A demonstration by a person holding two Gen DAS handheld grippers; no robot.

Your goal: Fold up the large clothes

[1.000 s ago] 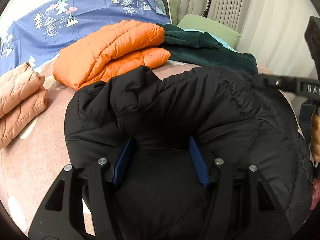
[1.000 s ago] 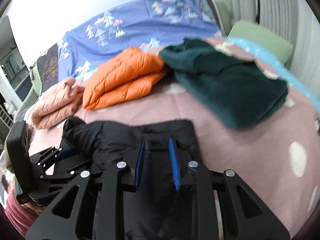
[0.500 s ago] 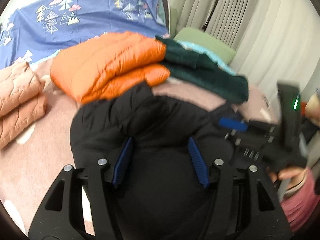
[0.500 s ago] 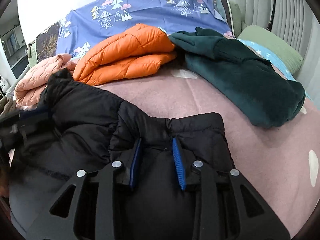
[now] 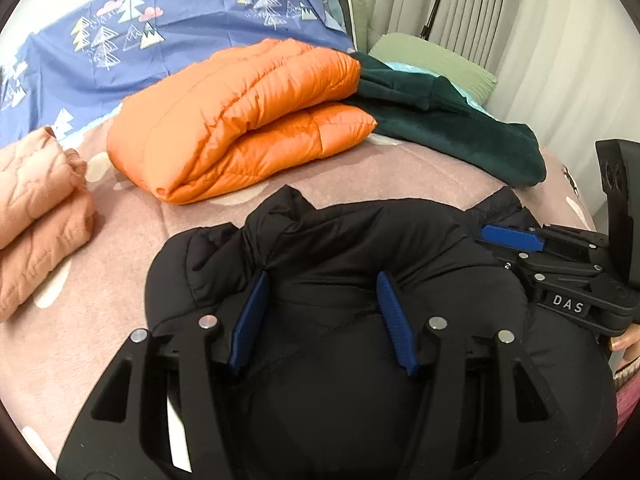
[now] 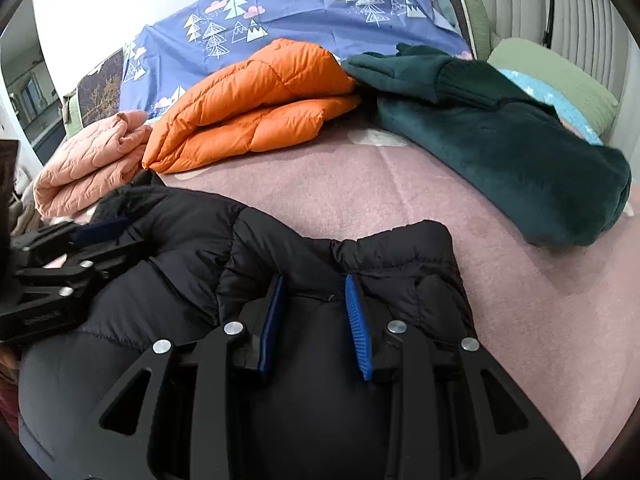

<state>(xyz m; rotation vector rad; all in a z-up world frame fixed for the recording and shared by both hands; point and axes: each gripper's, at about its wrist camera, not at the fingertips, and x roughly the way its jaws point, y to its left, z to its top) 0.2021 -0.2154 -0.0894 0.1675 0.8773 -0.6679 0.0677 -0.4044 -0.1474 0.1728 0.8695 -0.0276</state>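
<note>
Jacket (image 5: pixel 420 248) bulges between both my tongs: left (image 5: pixel 322 312) gripping a wide wad, right (image 6: pixel 316 316) a narrower fold, its jaws just eased. Slick fabric may slip free.

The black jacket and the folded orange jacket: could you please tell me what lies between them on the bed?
Nothing lies there: in the left wrist view, only bare pink bedcover separates the black jacket from the orange jacket.
</note>
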